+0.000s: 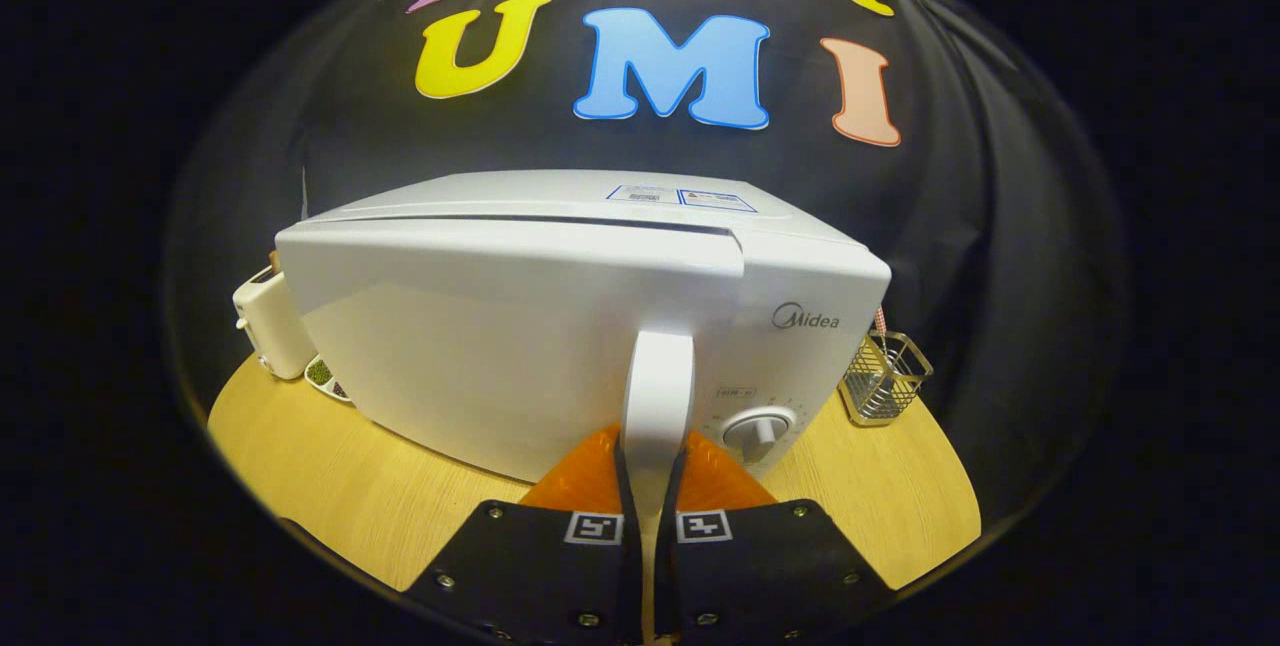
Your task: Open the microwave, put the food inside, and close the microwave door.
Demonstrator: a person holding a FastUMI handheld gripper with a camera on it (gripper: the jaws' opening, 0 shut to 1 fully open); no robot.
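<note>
A white microwave stands on the wooden table. Its door is swung out a little from the body, with a dark gap along its top edge. The door's upright white handle sits between my two fingers. My gripper is shut on that handle, one finger pressing each side of its lower part. To the right of the handle is the control panel with a round dial. The inside of the microwave is hidden by the door.
A white toaster stands left of the microwave, with a small dish of dark bits beside it. A wire mesh holder stands to the right of the microwave. Bare table lies on both sides of my fingers.
</note>
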